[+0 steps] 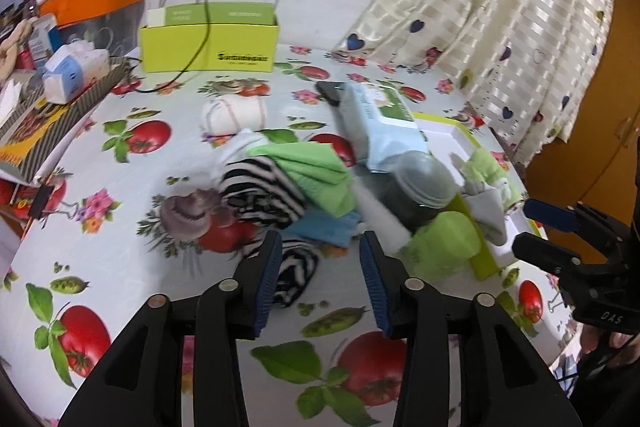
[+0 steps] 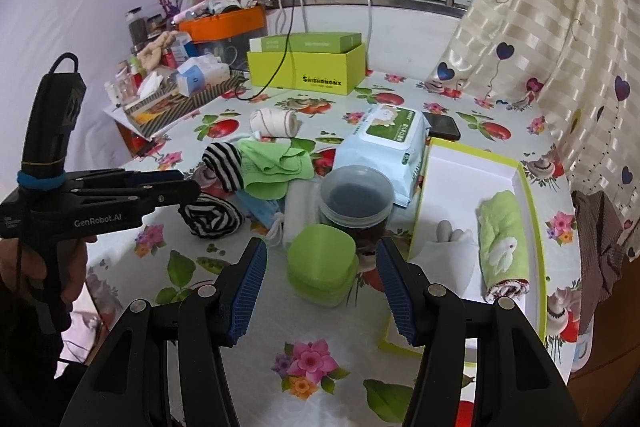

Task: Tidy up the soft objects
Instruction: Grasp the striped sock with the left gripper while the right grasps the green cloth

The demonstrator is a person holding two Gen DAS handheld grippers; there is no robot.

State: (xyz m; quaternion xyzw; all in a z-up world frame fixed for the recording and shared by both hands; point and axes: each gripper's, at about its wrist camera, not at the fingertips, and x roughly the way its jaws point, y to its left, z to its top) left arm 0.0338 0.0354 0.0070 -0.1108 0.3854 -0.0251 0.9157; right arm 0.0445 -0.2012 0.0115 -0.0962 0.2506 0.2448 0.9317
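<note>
Striped black-and-white sock [image 2: 216, 217] lies bunched on the worktop [image 2: 320, 323] at the left of the pile, just beyond the left claw [image 1: 318, 247], which gapes wide and empty (the right claw [image 2: 320, 259] likewise). Light and floppy, likely; pinch its thick middle fold.

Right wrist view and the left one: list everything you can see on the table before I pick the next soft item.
Striped socks: two, black-white, centre-left.
Green cloth: one, beside the far striped sock.
White rolled sock: one, behind the cloth.
Blue face mask: one, under the pile.
Wet wipes pack: one, pale blue, centre.
Plastic jar: one, clear, dark contents.
Green round container: one, nearest.
White tray: one, green-edged, right; holds a green rolled towel.
Phone: black, behind tray.
Yellow-green box: far edge.
Left gripper: open.
Right gripper: open.
</note>
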